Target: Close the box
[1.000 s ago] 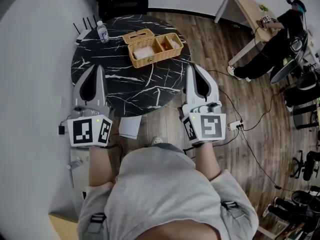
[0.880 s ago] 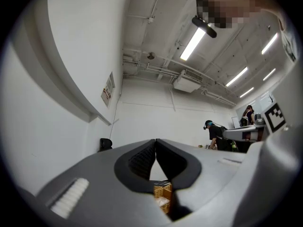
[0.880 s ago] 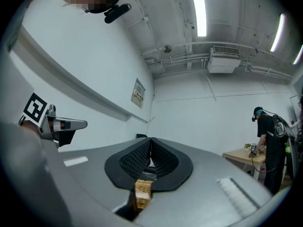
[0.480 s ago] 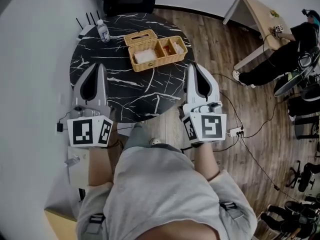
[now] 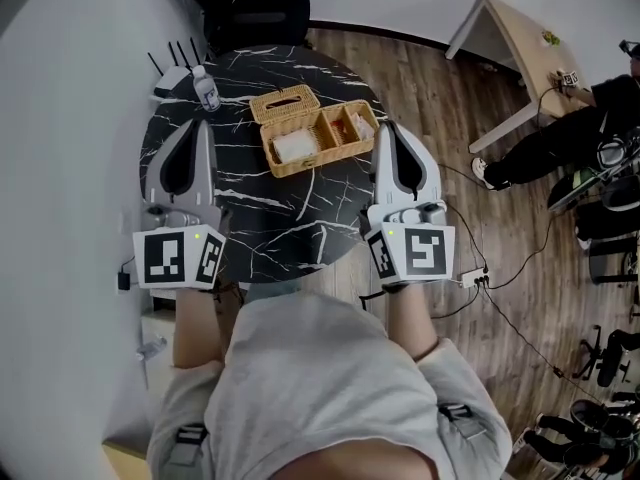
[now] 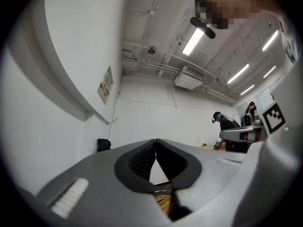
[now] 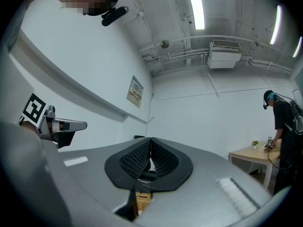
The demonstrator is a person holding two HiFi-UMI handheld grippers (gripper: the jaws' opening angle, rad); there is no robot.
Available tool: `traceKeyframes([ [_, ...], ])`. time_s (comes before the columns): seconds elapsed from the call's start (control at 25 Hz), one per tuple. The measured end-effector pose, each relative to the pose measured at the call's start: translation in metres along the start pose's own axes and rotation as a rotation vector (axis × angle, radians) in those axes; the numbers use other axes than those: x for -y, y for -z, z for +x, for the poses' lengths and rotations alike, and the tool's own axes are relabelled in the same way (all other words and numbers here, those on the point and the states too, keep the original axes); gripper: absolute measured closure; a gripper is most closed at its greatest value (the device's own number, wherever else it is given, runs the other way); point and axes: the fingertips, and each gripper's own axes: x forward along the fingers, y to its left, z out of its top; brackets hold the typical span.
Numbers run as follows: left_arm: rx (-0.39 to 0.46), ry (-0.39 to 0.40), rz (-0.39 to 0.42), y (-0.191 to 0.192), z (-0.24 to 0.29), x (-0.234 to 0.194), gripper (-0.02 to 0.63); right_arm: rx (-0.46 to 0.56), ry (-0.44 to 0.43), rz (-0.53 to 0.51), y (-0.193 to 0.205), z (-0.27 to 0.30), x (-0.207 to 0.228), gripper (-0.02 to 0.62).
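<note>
An open wicker box [image 5: 312, 136] sits on the far half of the round black marble table [image 5: 250, 218]. Its lid [image 5: 283, 102] is tipped back on the far left, and white and orange contents lie in its compartments. My left gripper [image 5: 194, 126] hovers over the table left of the box, shut and holding nothing. At the box's right end is my right gripper [image 5: 388, 126], also shut and holding nothing. The left gripper view shows its pads meeting [image 6: 155, 140], with a bit of the wicker box [image 6: 163, 203] below. In the right gripper view the tips [image 7: 151, 138] touch above the wicker box [image 7: 142, 198].
A water bottle [image 5: 208, 92] and a router with antennas [image 5: 170, 71] stand at the table's far left edge. A black office chair [image 5: 265, 8] is behind the table. A person [image 5: 590, 118] works at a wooden desk [image 5: 515, 28] at the right. Cables [image 5: 500, 268] lie on the wooden floor.
Both grippers have moved forward over the table, and now flank the wicker box. Their jaws stayed shut.
</note>
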Motion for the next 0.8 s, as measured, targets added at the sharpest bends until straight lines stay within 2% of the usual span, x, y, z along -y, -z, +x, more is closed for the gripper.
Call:
traceKeyframes([
  [0.4,-0.030,0.045,0.002,0.021,0.055,-0.036,0.548,-0.031,0.021,0.010,0.022,0.061,-0.005,0.591],
  [0.8,-0.174,0.081,-0.067,0.084,0.086,-0.058,0.548,-0.128,0.036,0.032,0.065,0.094,-0.013,0.591],
])
